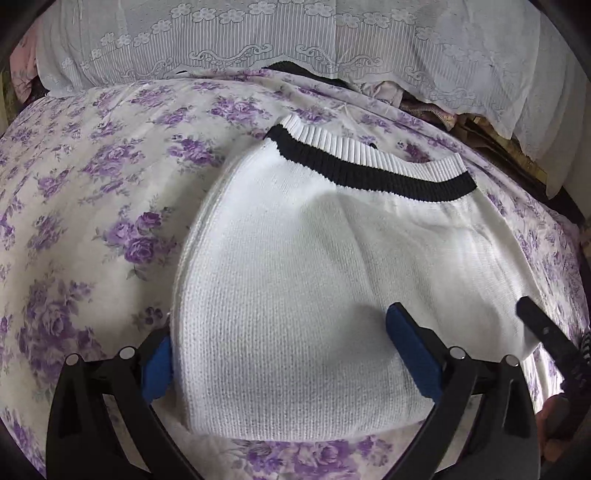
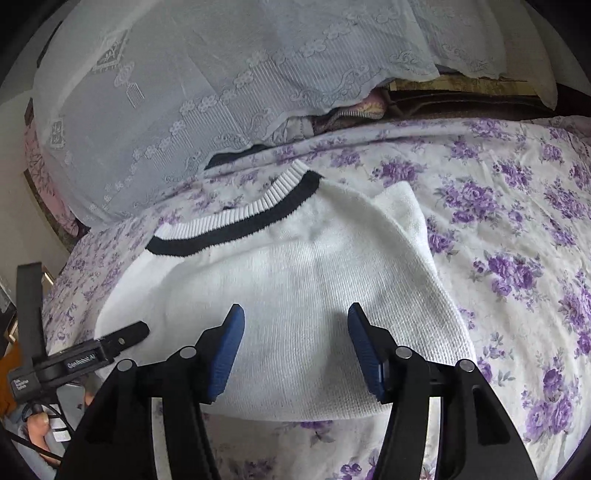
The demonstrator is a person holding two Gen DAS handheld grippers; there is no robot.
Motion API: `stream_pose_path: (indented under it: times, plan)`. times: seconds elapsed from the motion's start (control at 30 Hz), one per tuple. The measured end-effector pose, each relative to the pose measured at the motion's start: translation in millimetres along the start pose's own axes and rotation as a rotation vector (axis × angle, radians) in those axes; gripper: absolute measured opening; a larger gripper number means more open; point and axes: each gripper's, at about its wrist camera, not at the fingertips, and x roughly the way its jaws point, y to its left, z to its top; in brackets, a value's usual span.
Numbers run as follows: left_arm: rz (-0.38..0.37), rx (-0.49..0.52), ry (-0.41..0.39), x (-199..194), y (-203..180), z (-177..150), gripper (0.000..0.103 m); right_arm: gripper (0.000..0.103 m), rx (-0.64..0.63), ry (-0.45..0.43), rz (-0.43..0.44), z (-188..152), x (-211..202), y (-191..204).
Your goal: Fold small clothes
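A small white knit sweater with a black-and-white ribbed band at its far edge lies folded on a floral bed sheet. My left gripper is open wide over the sweater's near part, with one blue pad beside its left edge and the other pad over the knit. It holds nothing. In the right wrist view the sweater lies the same way. My right gripper is open above its near edge and empty. Each gripper's black tip shows in the other's view, the right one and the left one.
The white sheet with purple roses covers the bed. A white lace cloth drapes over piled bedding along the far side. A dark garment peeks from under it. A brown wooden edge lies far right.
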Motion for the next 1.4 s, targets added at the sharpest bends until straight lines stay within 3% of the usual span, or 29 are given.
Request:
stream_pose_path:
  times: [0.3, 0.53, 0.67, 0.87, 1.4]
  plan:
    - [0.016, -0.009, 0.001, 4, 1, -1, 0.098, 0.059, 0.003, -0.01, 0.008, -3, -2, 0]
    - [-0.03, -0.045, 0.018, 9, 4, 2, 0.098, 0.07, -0.034, 0.002, 0.002, -4, 1, 7]
    - [-0.01, -0.027, 0.012, 8, 0, 1, 0.098, 0.071, -0.036, 0.003, 0.002, -4, 1, 7]
    - [-0.06, -0.062, 0.033, 11, 7, 3, 0.098, 0.074, -0.046, 0.008, 0.001, -4, 2, 9]
    - [-0.041, -0.041, 0.028, 11, 5, 2, 0.098, 0.077, -0.054, 0.011, 0.004, -4, 3, 10]
